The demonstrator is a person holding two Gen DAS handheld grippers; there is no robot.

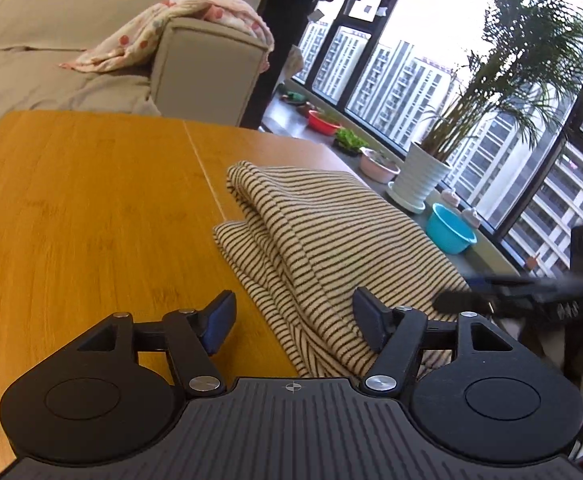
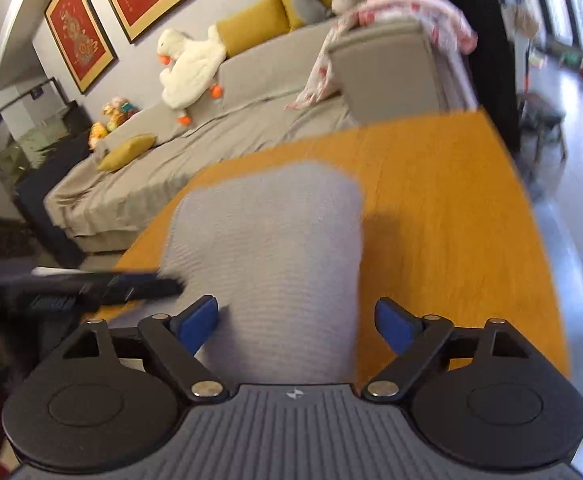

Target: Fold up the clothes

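Note:
A cream garment with thin dark stripes (image 1: pixel 331 232) lies folded in layers on the orange wooden table (image 1: pixel 91 220). My left gripper (image 1: pixel 294 312) hovers open over its near edge, the right finger above the cloth and the left finger above bare wood. The right gripper (image 1: pixel 455 301) reaches in blurred from the right, at the garment's near right side. In the right wrist view the garment (image 2: pixel 267 248) looks grey from motion blur, and the right gripper (image 2: pixel 296 316) stands open with the cloth's near end between its fingers. The left gripper (image 2: pixel 159 286) shows blurred at the left.
A grey sofa (image 1: pixel 71 72) with a pink spotted blanket (image 1: pixel 195 20) stands just beyond the table's far edge. To the right, a window ledge holds a potted palm (image 1: pixel 423 176), a blue bowl (image 1: pixel 449 234) and other pots. Bare tabletop stretches left of the garment.

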